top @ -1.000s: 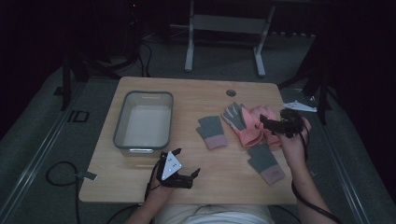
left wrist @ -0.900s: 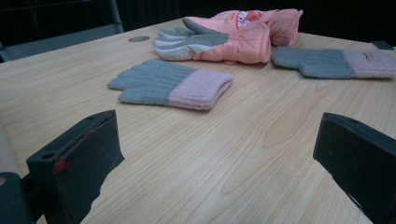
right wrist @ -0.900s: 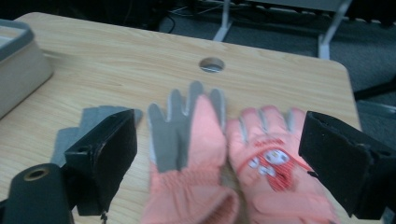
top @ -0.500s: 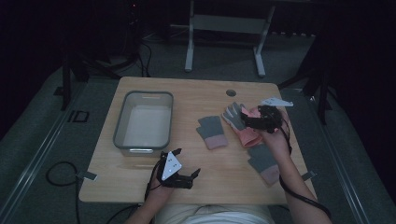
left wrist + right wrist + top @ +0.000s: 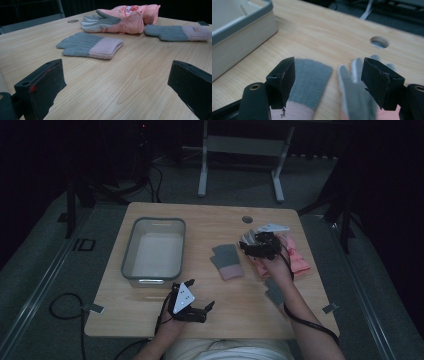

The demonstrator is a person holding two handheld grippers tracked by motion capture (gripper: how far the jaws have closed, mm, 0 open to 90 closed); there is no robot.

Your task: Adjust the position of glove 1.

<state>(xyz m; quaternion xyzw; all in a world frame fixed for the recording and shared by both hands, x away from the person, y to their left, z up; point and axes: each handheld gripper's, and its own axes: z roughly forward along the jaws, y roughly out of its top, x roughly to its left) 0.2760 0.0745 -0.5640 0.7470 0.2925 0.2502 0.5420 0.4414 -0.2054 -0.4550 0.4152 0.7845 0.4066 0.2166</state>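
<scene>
A grey knitted glove with a pink cuff (image 5: pixel 227 261) (image 5: pixel 91 46) lies flat at the table's middle. To its right lie pink padded gloves with grey fingers (image 5: pixel 296 261) (image 5: pixel 125 20). A second knitted glove (image 5: pixel 274 292) (image 5: pixel 177 33) lies nearer the front, partly under the right forearm. My right gripper (image 5: pixel 246 248) (image 5: pixel 328 67) hovers low between the knitted glove (image 5: pixel 312 82) and the padded glove's grey fingers (image 5: pixel 352 87). It is open, its jaws have just been closing a little, and nothing is between them. My left gripper (image 5: pixel 208 308) (image 5: pixel 117 72) rests open at the front edge.
A grey-rimmed plastic bin (image 5: pixel 154 251) (image 5: pixel 237 37) stands on the table's left half. A round cable hole (image 5: pixel 247 219) (image 5: pixel 379 42) sits near the far edge. A metal stand (image 5: pixel 240 150) is on the floor beyond the table.
The right hand has carried its gripper leftward and a little down, from over the pink padded gloves toward the knitted glove at the middle. The left gripper has stayed put.
</scene>
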